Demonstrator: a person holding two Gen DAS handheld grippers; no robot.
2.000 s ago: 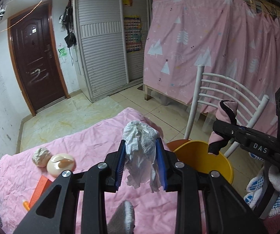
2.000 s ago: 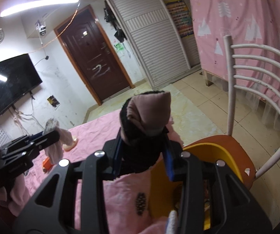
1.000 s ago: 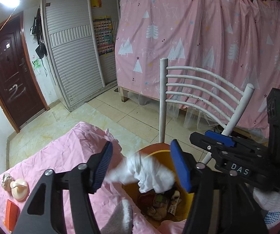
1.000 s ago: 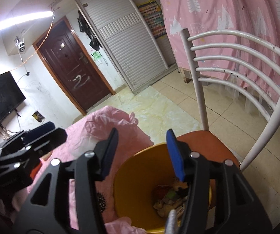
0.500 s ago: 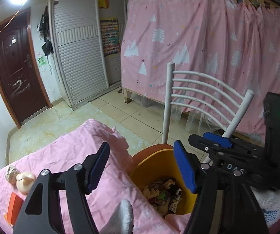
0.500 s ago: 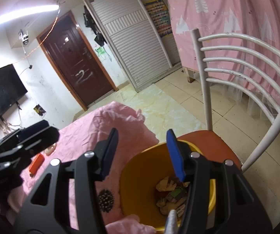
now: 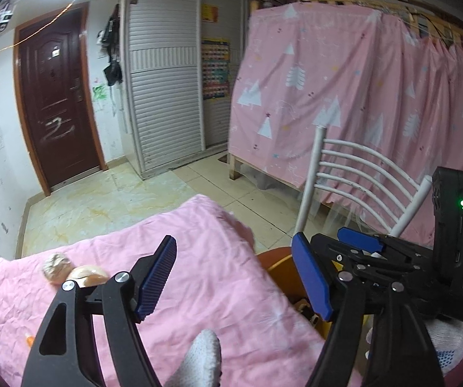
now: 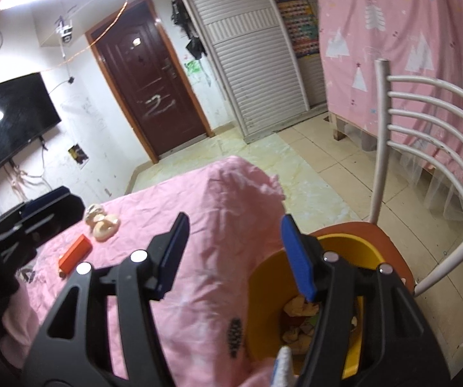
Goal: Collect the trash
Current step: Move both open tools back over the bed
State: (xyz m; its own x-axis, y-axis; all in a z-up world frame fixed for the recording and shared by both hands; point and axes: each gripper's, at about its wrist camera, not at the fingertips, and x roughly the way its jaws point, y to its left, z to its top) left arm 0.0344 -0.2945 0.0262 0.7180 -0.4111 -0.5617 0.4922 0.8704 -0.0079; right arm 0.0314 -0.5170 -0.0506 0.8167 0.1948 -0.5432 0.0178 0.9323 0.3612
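**Q:** How do your fingers stand?

**A:** Your left gripper (image 7: pixel 233 275) is spread wide with nothing between its blue pads (image 7: pixel 155 277); your right gripper (image 8: pixel 233 254) is likewise released and empty.

**Q:** Which way does the remaining trash lie?

**A:** Ahead and to the left of both grippers, toward the far left corner of the pink-covered table (image 8: pixel 199 200). There a crumpled paper ball (image 8: pixel 93 209) touches a pale rounded scrap (image 8: pixel 105 225). An orange box (image 8: pixel 75 253) lies just nearer to you, its long axis running diagonally, the far end angled rightward. In the right wrist view your left gripper (image 8: pixel 22 225) sits close beside these pieces, so the left hand is judged the nearer one; the coming move probably turns on a reach forward and left.

**Q:** And the container?

**A:** The yellow bin (image 8: pixel 263 277) stands on the orange seat of the white chair (image 8: pixel 425 122), just off the table's right edge. It holds crumpled paper and wrappers (image 8: pixel 299 309) at its bottom; single items there are too small to tell apart.
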